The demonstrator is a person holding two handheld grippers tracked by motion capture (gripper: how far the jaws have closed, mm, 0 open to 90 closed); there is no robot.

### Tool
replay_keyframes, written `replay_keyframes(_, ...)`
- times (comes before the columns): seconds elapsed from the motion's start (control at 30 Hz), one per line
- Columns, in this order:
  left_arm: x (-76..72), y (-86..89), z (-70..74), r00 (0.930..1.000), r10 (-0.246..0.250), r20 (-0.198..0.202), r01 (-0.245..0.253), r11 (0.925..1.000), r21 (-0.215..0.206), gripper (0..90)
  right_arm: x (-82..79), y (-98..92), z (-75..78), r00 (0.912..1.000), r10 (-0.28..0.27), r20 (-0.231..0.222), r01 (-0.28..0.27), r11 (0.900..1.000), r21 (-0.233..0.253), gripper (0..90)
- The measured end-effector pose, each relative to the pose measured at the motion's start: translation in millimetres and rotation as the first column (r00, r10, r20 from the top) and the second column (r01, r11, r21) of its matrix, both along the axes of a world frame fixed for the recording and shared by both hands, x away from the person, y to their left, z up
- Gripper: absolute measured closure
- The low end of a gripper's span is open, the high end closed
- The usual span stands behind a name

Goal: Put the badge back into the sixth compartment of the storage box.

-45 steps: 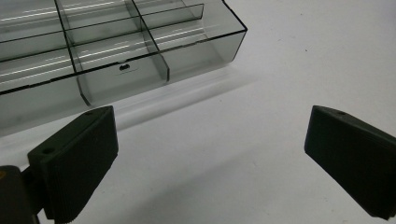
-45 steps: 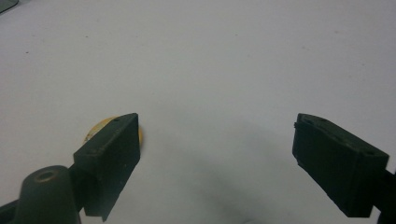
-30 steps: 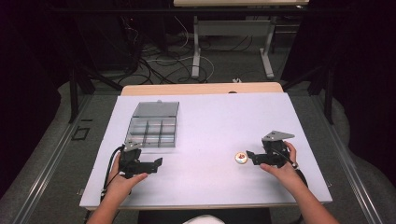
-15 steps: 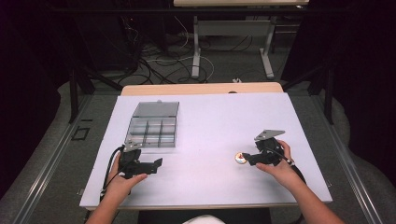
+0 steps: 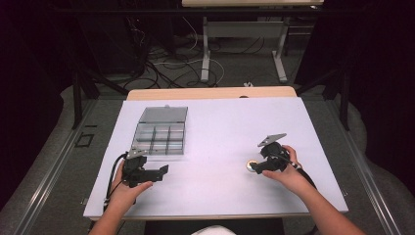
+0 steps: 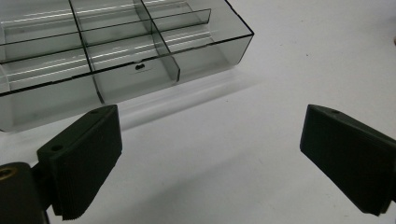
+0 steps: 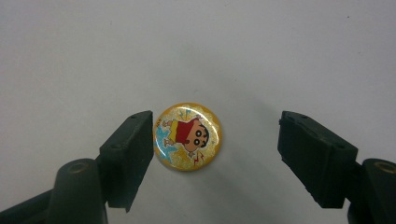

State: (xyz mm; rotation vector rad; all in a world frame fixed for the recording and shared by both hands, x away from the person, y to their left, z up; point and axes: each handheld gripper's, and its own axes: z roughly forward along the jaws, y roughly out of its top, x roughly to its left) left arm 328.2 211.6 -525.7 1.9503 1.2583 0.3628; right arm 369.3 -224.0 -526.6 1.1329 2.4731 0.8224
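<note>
Since the earlier frame our right gripper moved down around the round badge lying flat on the desk, fingers apart to clamp it, while our left gripper, fingers apart, waits near the compartment box.

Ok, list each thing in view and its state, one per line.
Box: lid open, the compartments in view empty, flat on the table.
Badge: face up on the table, between the jaws, not gripped.
Right gripper: open, around the badge.
Left gripper: open, holding nothing.
</note>
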Motion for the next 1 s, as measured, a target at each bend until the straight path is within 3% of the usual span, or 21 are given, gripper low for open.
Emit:
replay_keyframes(0.07, 0.0, 0.1, -0.1, 1.0, 0.0, 0.003, 0.0, 1.0, 0.002, 6.5, 0.4, 1.9, 0.3, 0.9996, -0.006, -0.027, 0.005, 1.0, -0.021, 26.5)
replay_keyframes(0.4, 0.4, 2.0, -0.5, 0.9999, 0.011, 0.007, -0.011, 0.9998, 0.014, 7.2, 5.6, 10.2, -7.2, 0.9976, 0.012, -0.067, -0.015, 0.999, -0.035, 27.1)
replay_keyframes(0.43, 0.5, 2.6, -0.4, 0.9999, 0.007, 0.008, -0.008, 0.9998, 0.018, 7.2, 5.1, 11.8, -7.8, 0.9971, -0.004, -0.076, 0.002, 0.999, -0.032, 27.1)
replay_keyframes(0.97, 0.8, 3.2, -0.7, 0.9999, 0.01, 0.007, -0.01, 0.9999, 0.01, 7.4, 9.3, 20.1, -14.3, 0.9939, 0.037, -0.104, -0.044, 0.997, -0.067, 32.1)
replay_keyframes(1.0, 0.7, 3.0, -0.8, 0.9999, 0.013, 0.005, -0.013, 0.9999, 0.007, 7.4, 9.1, 21.1, -17.5, 0.9959, 0.034, -0.084, -0.038, 0.998, -0.04, 32.8)
